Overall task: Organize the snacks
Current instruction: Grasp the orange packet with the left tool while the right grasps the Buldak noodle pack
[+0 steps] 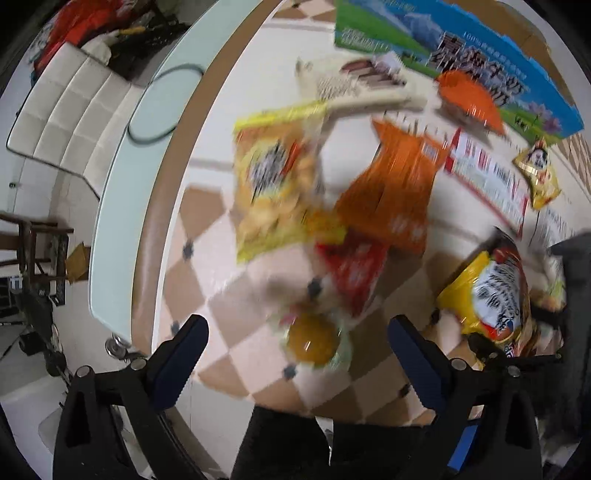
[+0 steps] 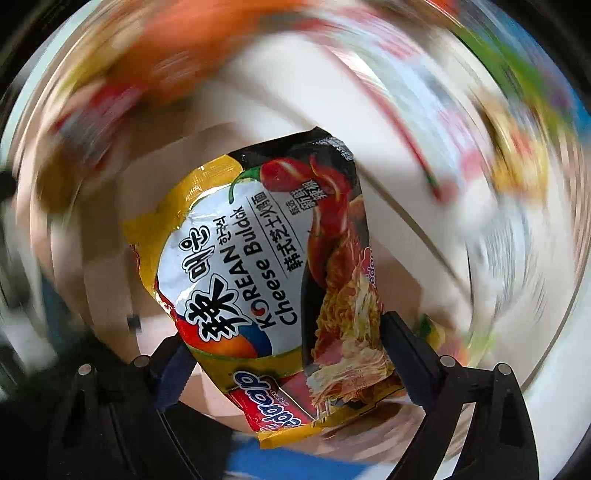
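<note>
Right hand-held gripper (image 2: 284, 363) clamped across a noodle packet (image 2: 266, 280), left hand-held gripper (image 1: 295, 354) wide and empty over a round orange snack (image 1: 314, 339) on the checked worktop (image 1: 218, 236), chip bags (image 1: 277, 184) and a milk carton box (image 1: 461, 55) beyond.

A worktop (image 1: 229, 332) covered in a checked cloth of tan and cream diamonds, with small dark dots where the diamonds meet. Along its far left side runs a brown band, then a pale green glass edge (image 1: 122, 192). A thin dark ring (image 1: 162, 103) lies on that glass. Beyond the worktop stands a cream cushioned sofa (image 1: 66, 107), with red fabric (image 1: 85, 26) and dark clutter heaped at its far end. Lower left, dark wooden furniture (image 1: 33, 240) and a black wheeled stand (image 1: 44, 325) sit on a pale floor (image 1: 22, 369). The view is blurred.
</note>
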Available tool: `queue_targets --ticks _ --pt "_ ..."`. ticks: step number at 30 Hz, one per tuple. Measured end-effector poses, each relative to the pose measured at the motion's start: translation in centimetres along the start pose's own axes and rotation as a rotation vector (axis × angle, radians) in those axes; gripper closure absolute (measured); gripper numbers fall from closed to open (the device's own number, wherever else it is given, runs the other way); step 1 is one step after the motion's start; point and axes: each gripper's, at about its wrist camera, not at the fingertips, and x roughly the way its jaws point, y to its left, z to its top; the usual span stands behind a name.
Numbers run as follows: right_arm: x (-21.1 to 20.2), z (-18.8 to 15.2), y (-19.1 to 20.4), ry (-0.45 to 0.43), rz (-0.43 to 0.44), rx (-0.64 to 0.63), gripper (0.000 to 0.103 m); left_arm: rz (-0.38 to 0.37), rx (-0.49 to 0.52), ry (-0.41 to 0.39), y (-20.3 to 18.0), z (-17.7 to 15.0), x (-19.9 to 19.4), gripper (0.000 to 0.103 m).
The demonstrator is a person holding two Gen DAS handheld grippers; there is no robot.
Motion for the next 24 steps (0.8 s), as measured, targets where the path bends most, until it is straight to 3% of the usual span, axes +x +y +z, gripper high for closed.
queue_targets --ticks 3,8,12,17,22,24 --pt "-0.3 0.7 -5.3 -0.018 0.146 0.309 0.008 0.014 0.03 -0.011 -0.9 2.8 0.0 0.003" --pt "0.1 0.7 -11.3 -0.032 0.327 0.677 0.008 0.062 0.118 -0.008 -2.5 6.4 0.9 0.003" --pt "1.1 2.1 -12.7 0.02 0.336 0.683 0.006 0.079 0.186 0.023 -4.8 8.7 2.8 0.003" --pt "-0.4 2.2 -12.1 0.001 0.33 0.616 0.004 0.092 0.239 0.078 -6.1 9.2 5.6 0.003" --pt "-2.9 2.2 -10.2 -0.016 0.232 0.521 0.002 0.095 0.243 0.093 -6.4 9.5 7.3 0.004" --pt "-2.8 2.6 -9.1 -0.006 0.212 0.487 0.002 0.087 0.235 0.097 -6.7 10.0 7.5 0.018"
